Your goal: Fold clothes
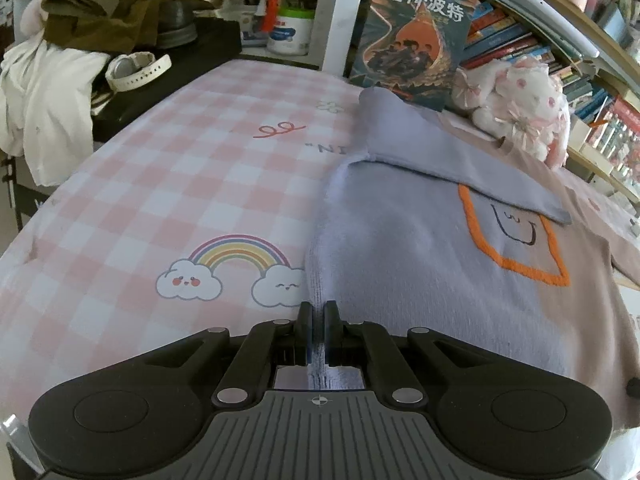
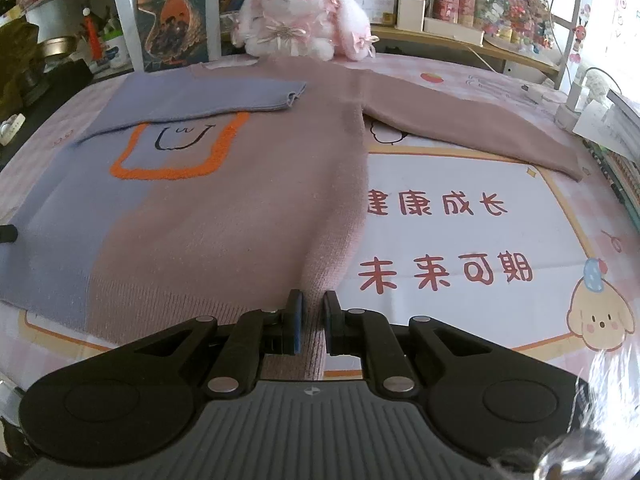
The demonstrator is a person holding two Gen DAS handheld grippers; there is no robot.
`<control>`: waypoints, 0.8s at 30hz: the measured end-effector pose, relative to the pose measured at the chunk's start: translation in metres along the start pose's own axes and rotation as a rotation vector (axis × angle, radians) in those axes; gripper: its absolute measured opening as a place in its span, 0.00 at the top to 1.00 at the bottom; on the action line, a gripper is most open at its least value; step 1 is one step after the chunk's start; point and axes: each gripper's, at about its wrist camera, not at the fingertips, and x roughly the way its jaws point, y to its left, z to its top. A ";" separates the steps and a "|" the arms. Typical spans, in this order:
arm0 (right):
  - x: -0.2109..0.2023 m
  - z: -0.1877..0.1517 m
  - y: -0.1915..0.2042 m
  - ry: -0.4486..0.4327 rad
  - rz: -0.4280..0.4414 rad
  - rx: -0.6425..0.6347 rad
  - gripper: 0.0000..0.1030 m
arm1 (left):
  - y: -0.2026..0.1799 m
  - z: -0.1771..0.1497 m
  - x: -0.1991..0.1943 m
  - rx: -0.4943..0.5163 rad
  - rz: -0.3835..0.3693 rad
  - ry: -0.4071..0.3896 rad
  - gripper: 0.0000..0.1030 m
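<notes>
Left wrist view: left gripper [image 1: 318, 334] low over the bed, jaws closed tight on the ribbed hem at the lavender corner of the sweater [image 1: 400, 264], knit pinched between the two fingers [image 1: 305, 332]. Sweater spread flat on the checked pink sheet [image 1: 160, 184], lavender half nearest, dusty pink half beyond. Lavender sleeve [image 1: 448, 152] folded across the chest, its cuff end lying over the top of the orange square outline [image 1: 516, 248] with the drawn smile inside. Rainbow and cloud print [image 1: 236, 272] on the sheet just beside the sweater's edge. Past the collar, a book [image 1: 412, 40] standing upright and a plush rabbit [image 1: 520, 108] beside it, shelves of books behind. At far left, a heap of white and olive clothes [image 1: 60, 60] and a watch [image 1: 136, 70] on a dark surface.

Right wrist view: right gripper [image 2: 312, 326] at the hem's pink corner, jaws a little apart, a strip of ribbed pink hem running between the fingers [image 2: 296, 326]; whether pads press the cloth cannot be told. Sweater [image 2: 240, 216] laid out ahead, lavender left, pink right. Pink sleeve [image 2: 460, 124] stretched out unfolded to the right over a printed mat [image 2: 460, 240] with red characters and a cartoon puppy. Lavender sleeve [image 2: 208, 96] folded over the chest above the orange outline [image 2: 176, 168]. Plush rabbit [image 2: 304, 12] touching the collar area, book [image 2: 172, 16] upright to its left.
</notes>
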 end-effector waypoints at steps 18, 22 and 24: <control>-0.012 0.000 0.010 -0.042 -0.061 0.027 0.60 | -0.006 0.003 -0.017 0.099 -0.029 -0.056 0.79; -0.020 0.000 0.013 -0.065 -0.077 0.041 0.51 | -0.019 0.003 -0.031 0.174 -0.033 -0.120 0.53; -0.023 0.000 0.014 -0.077 -0.085 0.048 0.46 | -0.026 0.003 -0.035 0.200 -0.054 -0.137 0.50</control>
